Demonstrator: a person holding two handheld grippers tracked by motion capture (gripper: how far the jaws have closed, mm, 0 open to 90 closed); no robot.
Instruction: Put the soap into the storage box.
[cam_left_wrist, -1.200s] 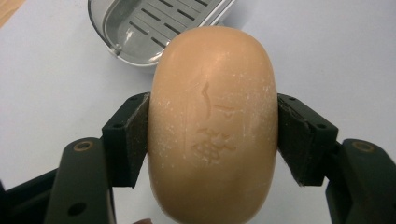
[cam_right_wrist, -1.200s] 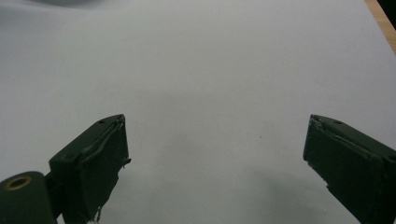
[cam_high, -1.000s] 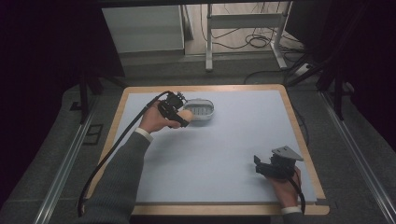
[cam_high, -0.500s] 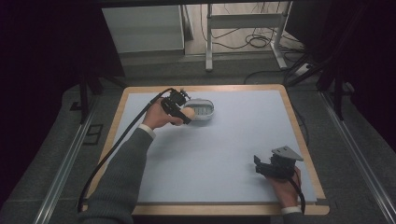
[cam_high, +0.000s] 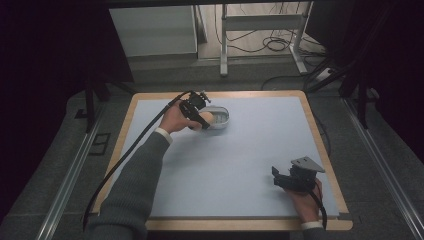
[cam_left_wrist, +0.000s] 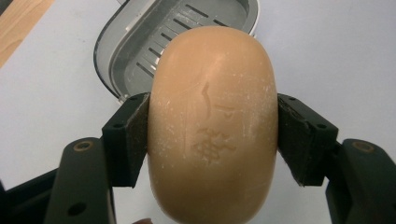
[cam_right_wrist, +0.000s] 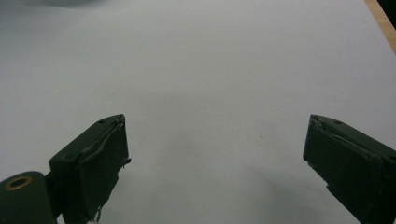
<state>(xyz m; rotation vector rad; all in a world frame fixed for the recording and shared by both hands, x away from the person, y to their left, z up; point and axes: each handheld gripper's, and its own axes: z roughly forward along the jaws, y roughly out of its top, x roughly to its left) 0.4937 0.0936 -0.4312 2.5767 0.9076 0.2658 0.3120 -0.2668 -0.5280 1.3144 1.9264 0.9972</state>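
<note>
Left gripper view: soap bar (cam_left_wrist: 212, 126) is pinched across its width by the left gripper (cam_left_wrist: 212, 140), kept level above the soap dish (cam_left_wrist: 140, 42), presumably for placement. Right gripper (cam_right_wrist: 215, 154) is spread wide, parked on the mat (cam_right_wrist: 210, 60).

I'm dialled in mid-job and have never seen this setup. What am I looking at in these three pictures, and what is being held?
There is no robot arm here: a person sits at a table and holds a hand tool with two black jaws in each hand. The wide picture comes from a fixed camera above, looking forward and down. The other two come from small cameras riding on each tool, looking along its jaws.

The left gripper reaches toward the far side of the table. Its own camera shows its jaws clamped on the sides of a tan oval bar of soap, just in front of a grey soap dish with a slotted floor. The dish lies on the pale blue mat.

The right gripper sits near the table's near right corner, jaws wide apart and holding nothing, with bare mat ahead of it.
</note>
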